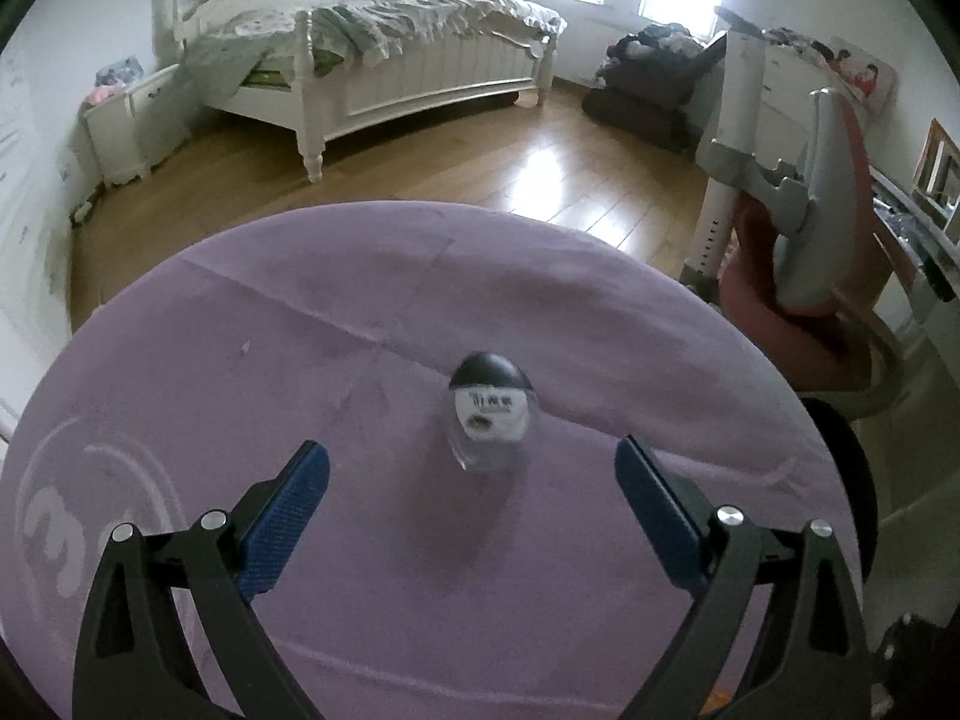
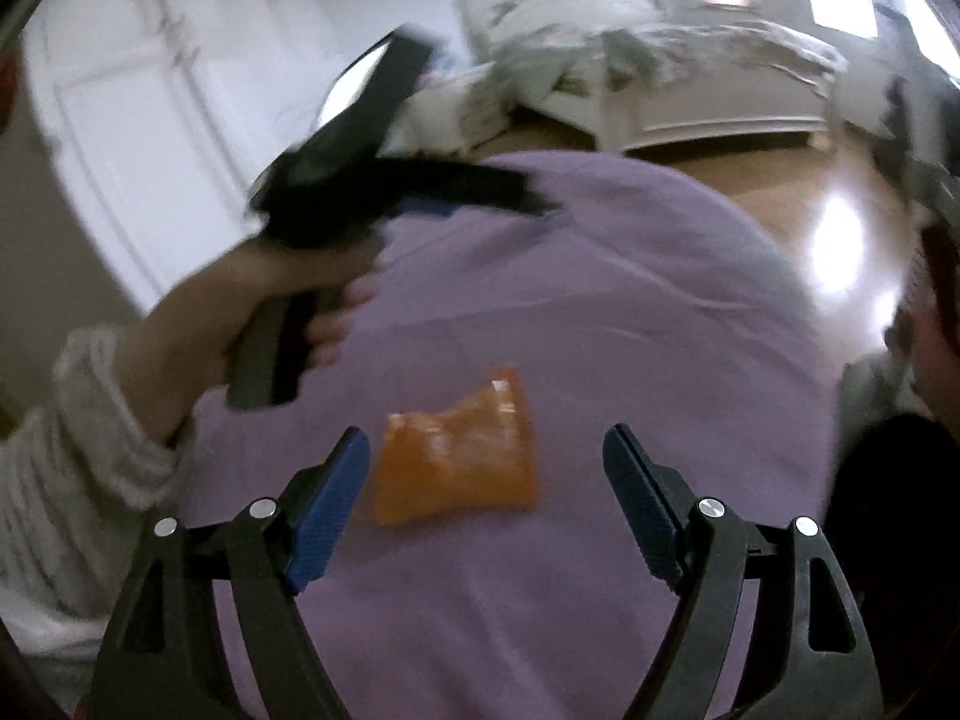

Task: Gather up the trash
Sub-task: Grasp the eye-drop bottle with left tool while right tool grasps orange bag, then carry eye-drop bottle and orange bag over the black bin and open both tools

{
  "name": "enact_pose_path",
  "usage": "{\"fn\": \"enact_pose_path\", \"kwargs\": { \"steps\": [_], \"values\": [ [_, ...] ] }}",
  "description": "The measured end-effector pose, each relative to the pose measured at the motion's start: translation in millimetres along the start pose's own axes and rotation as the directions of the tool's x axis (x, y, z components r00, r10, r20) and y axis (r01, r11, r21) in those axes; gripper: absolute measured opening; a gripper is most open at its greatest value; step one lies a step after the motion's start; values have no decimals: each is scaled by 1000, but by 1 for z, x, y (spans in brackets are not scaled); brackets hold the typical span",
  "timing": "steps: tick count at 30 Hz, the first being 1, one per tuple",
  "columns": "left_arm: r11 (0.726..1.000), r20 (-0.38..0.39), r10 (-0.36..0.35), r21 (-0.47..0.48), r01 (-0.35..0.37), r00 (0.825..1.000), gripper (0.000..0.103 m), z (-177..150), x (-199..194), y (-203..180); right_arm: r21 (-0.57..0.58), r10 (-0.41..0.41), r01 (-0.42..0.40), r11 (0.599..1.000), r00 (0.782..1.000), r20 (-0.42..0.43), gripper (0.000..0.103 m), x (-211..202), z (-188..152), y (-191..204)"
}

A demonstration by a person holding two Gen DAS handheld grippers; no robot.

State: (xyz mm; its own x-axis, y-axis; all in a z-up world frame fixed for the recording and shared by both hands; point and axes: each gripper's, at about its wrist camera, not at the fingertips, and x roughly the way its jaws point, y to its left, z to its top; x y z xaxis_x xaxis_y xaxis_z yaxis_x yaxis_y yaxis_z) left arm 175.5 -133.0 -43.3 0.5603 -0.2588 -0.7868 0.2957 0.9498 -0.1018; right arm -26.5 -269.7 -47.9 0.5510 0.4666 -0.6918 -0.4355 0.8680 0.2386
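Right wrist: orange packet [image 2: 459, 450] lies between right tool's [image 2: 483, 456] spread jaws.

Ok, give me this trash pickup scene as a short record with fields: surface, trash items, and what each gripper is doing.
surface: round table under a purple cloth
trash 1: small clear container with black cap and white label, upright, ahead of the left gripper
trash 2: orange plastic packet, lying flat, between the right gripper fingers, not gripped
left gripper: jaws open, empty
right gripper: jaws open, empty
background: white bed, wood floor
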Motion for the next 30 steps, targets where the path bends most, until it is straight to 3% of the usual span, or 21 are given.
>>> {"fn": "enact_pose_path", "kwargs": {
  "steps": [4,5,8,10,13,14,15,22,30],
  "values": [
    [1000,-6,-2,28,3,1000,94,3,10,1,-46,-24,21,999,997,-73,79,27,8,16],
    [999,-6,3,46,-3,1000,90,5,13,-1,-52,-34,29,998,995,-90,79,33,9,18],
    [997,-40,15,71,-12,999,60,6,23,-1,-60,-58,51,997,990,-127,79,46,9,23],
    [996,-23,34,87,-32,999,58,5,22,-1,-75,-75,65,995,988,-135,72,50,6,26],
    [994,-11,52,92,-51,999,42,1,19,0,-97,-109,97,991,986,-129,60,52,7,32],
    [995,-10,50,84,-49,999,40,0,17,2,-85,-102,92,992,987,-127,45,52,7,33],
    [996,-12,44,76,-43,999,40,-1,16,5,-87,-122,112,990,985,-124,37,52,8,32],
    [999,12,-1,43,0,1000,40,-16,-12,5,15,-89,90,996,992,-94,35,34,-1,16],
    [993,74,-93,77,87,993,40,-27,-65,-36,226,-57,42,973,997,61,35,-19,-10,-28]
  ]
}}
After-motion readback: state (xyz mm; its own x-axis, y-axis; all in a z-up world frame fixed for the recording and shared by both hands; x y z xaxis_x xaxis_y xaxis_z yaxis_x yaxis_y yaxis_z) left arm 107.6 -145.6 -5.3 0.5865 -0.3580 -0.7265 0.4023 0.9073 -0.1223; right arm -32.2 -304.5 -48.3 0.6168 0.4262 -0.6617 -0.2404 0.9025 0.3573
